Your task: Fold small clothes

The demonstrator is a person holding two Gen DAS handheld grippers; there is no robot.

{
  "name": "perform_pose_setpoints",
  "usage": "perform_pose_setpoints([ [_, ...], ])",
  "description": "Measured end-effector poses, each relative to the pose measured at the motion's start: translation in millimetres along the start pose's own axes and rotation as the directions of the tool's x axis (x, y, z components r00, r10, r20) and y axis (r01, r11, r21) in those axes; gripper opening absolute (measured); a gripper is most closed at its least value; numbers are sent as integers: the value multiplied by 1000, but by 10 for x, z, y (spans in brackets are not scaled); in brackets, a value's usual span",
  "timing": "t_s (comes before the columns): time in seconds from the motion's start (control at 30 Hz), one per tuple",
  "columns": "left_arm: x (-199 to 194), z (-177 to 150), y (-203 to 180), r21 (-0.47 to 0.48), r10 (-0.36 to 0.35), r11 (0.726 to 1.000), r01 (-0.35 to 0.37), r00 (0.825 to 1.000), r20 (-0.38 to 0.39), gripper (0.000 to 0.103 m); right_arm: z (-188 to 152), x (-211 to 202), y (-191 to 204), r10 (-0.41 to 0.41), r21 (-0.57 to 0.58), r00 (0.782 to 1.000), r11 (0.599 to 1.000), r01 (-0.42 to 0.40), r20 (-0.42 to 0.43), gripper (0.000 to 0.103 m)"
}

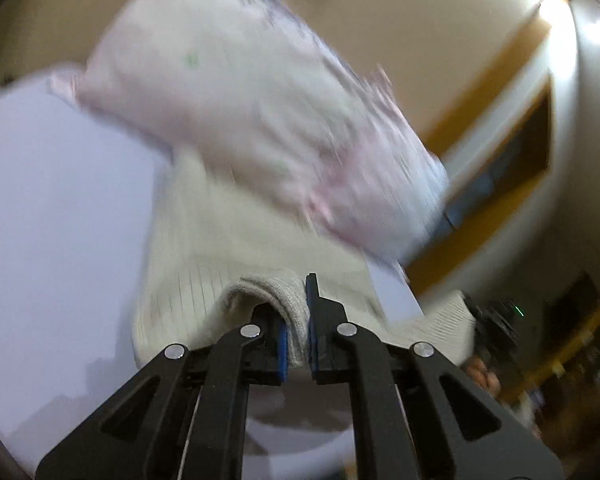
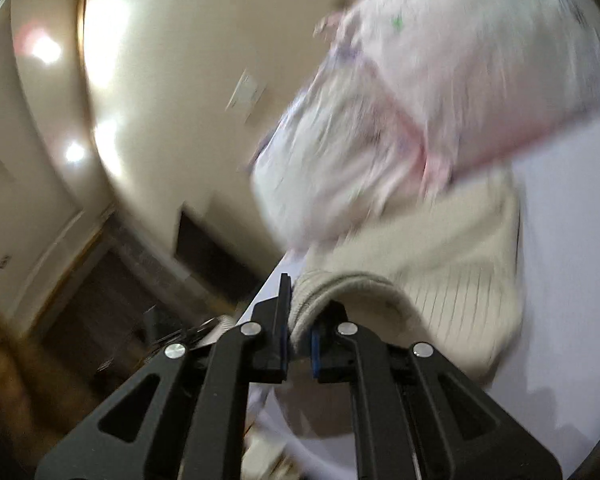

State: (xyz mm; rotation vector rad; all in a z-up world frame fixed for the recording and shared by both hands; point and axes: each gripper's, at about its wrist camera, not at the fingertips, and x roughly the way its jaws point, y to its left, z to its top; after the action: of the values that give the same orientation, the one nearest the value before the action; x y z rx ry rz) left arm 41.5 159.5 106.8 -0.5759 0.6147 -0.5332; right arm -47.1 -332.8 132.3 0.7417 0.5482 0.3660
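Note:
A cream ribbed knit garment (image 1: 204, 264) lies on the white table (image 1: 52, 208). My left gripper (image 1: 298, 320) is shut on one thick edge of it, which is lifted between the blue pads. My right gripper (image 2: 300, 320) is shut on another edge of the same cream garment (image 2: 452, 264). A white and pink patterned garment (image 1: 236, 112) lies bunched beyond the cream one; it also shows in the right wrist view (image 2: 420, 112), blurred by motion.
The white table's edge (image 1: 396, 292) runs close on the right in the left wrist view, with the other hand-held gripper (image 1: 492, 320) beyond it. Beige walls, wooden trim (image 1: 496, 72) and a dark doorway (image 2: 212, 248) lie past the table (image 2: 572, 264).

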Motion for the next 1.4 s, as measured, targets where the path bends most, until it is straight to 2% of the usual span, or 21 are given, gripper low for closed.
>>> perform_pose_setpoints([
  [0.07, 387, 412, 89, 4, 85, 996, -85, 996, 36, 7, 365, 368, -171, -123, 39, 991, 992, 121, 57, 7],
  [0.17, 1084, 740, 239, 22, 227, 974, -227, 974, 3, 7, 628, 874, -523, -248, 115, 967, 964, 240, 56, 7],
  [0.27, 1650, 776, 461, -3, 299, 954, -301, 950, -88, 7, 668, 1385, -941, -395, 176, 918, 902, 394, -28, 7],
  [0.4, 1870, 750, 547, -7, 333, 942, -336, 936, -115, 7, 597, 1523, -1287, -484, 240, 873, 842, 483, -57, 11],
  [0.43, 1842, 753, 563, -6, 330, 943, -332, 937, -115, 7, 597, 1516, -1320, -501, 260, 864, 828, 497, -53, 16],
  [0.47, 1799, 771, 559, -9, 326, 944, -330, 938, -117, 10, 593, 1483, -1338, -535, 280, 844, 804, 524, -43, 39],
  [0.5, 1744, 782, 566, -16, 318, 947, -322, 941, -119, 14, 587, 1441, -1314, -575, 285, 817, 779, 558, -27, 77],
  [0.53, 1714, 812, 574, -27, 304, 951, -310, 945, -120, 24, 590, 1378, -1279, -632, 288, 775, 743, 604, 6, 91],
  [0.57, 1624, 827, 595, -46, 291, 954, -298, 951, -107, 34, 575, 1272, -1209, -680, 290, 731, 712, 640, 56, 97],
  [0.6, 1523, 824, 623, -56, 307, 949, -311, 949, -78, 70, 540, 1150, -1116, -698, 276, 704, 707, 651, 130, 97],
  [0.63, 1386, 817, 644, -61, 347, 935, -349, 937, -39, 94, 515, 1081, -1062, -691, 253, 703, 720, 646, 170, 97],
  [0.67, 1269, 806, 673, -62, 384, 921, -384, 923, -10, 94, 504, 1048, -1040, -679, 239, 710, 733, 637, 189, 97],
  [0.77, 1126, 765, 837, -97, 360, 926, -364, 931, -52, 90, 454, 994, -1024, -639, 206, 738, 769, 606, 215, 98],
  [0.83, 1124, 701, 972, -123, 346, 925, -358, 931, -113, 79, 444, 957, -1093, -624, 209, 756, 780, 590, 196, 98],
  [0.9, 1246, 586, 1070, -123, 333, 924, -361, 921, -204, 71, 440, 997, -1141, -607, 218, 777, 791, 571, 167, 98],
  [1.0, 1390, 422, 1091, -119, 294, 935, -333, 919, -262, 61, 501, 1097, -1140, -594, 215, 792, 799, 561, 143, 98],
  [1.07, 1427, 357, 1039, -112, 273, 945, -308, 929, -250, 56, 481, 1062, -1152, -581, 220, 803, 808, 547, 135, 98],
  [1.17, 1522, 255, 1002, -161, 243, 943, -290, 935, -259, 25, 481, 1031, -1206, -533, 253, 839, 831, 495, 110, 98],
  [1.2, 1555, 229, 995, -190, 219, 943, -275, 938, -269, 20, 487, 1027, -1222, -520, 261, 848, 837, 481, 103, 98],
  [1.3, 1502, 268, 782, -271, 127, 946, -180, 971, -200, 18, 514, 975, -1250, -478, 278, 873, 854, 439, 92, 98],
  [1.4, 1532, 425, 136, -208, 6, 978, -35, 990, -139, 17, 573, 853, -1220, -461, 269, 879, 868, 418, 121, 98],
])
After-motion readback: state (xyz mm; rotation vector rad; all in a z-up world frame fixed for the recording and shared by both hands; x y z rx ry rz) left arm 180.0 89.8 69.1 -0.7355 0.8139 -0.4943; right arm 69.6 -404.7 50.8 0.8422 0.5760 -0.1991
